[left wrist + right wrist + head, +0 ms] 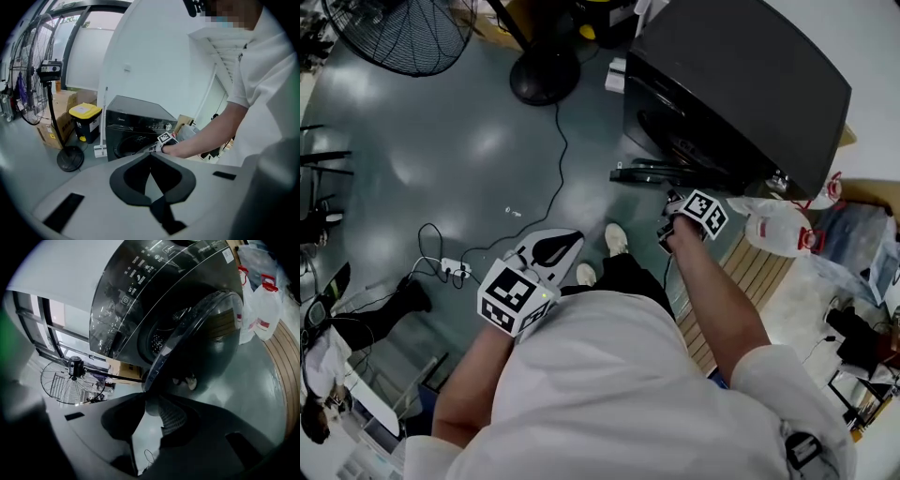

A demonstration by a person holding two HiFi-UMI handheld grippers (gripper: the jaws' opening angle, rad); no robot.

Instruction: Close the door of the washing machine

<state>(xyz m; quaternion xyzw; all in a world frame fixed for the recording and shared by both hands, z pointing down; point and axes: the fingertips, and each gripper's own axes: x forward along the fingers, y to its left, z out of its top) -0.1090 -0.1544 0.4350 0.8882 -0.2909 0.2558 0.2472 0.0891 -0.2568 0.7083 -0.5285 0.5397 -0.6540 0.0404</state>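
Door [201, 343] of the washing machine [741, 75] stands swung well out from the black front, with the drum mouth [157, 341] showing behind it. It's round, glass-bowled and rigid, probably weighty but easy to swing. The glossy surface looks slick, so a push on the rim near the free edge seems a better bet than a pinch. There's no real long axis; the face stands upright and the free edge points out into the room. Right gripper [149, 399] sits right at that edge, jaws slightly parted, squeezing nothing. Left gripper [150, 154] hangs well back, jaws pressed together, empty.
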